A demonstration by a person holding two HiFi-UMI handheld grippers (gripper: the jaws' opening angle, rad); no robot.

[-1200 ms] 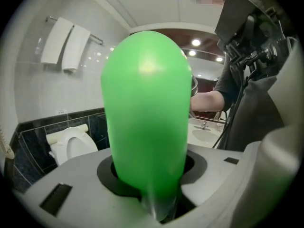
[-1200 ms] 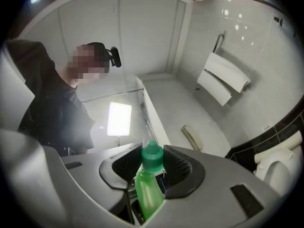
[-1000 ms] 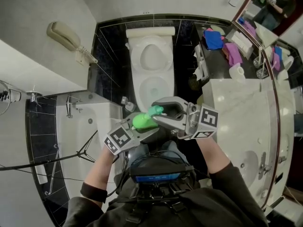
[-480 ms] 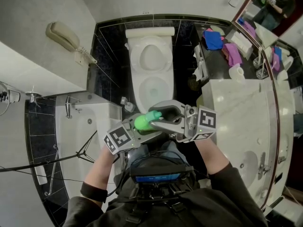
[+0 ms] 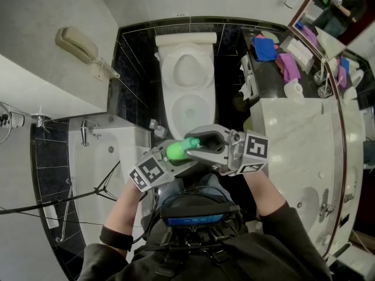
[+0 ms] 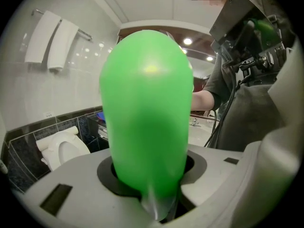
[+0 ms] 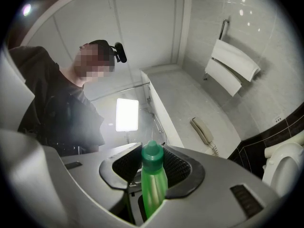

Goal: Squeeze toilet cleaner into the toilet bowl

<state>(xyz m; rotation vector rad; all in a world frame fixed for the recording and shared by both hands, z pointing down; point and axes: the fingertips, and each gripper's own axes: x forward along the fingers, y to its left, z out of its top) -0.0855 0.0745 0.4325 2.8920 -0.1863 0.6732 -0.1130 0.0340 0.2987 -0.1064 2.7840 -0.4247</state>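
The green toilet cleaner bottle (image 5: pixel 176 151) is held level between both grippers, just this side of the white toilet (image 5: pixel 187 63), whose lid is up and bowl (image 5: pixel 190 107) uncovered. My left gripper (image 5: pixel 170 161) is shut on the bottle's wide body (image 6: pixel 147 108), which fills the left gripper view. My right gripper (image 5: pixel 206 143) is shut on the narrow end below the darker green cap (image 7: pixel 152 154), and the cap (image 5: pixel 191 141) points toward the bowl. The toilet also shows low at the left (image 6: pixel 61 148) and at the right edge (image 7: pixel 282 170).
A bathtub (image 5: pixel 111 157) lies left of the toilet, with a wall phone (image 5: pixel 82 45) above it and a tripod (image 5: pixel 105 186) beside it. A marble vanity (image 5: pixel 299 139) with a sink (image 5: pixel 307 201) runs along the right; coloured cloths (image 5: pixel 275 57) lie on the dark shelf.
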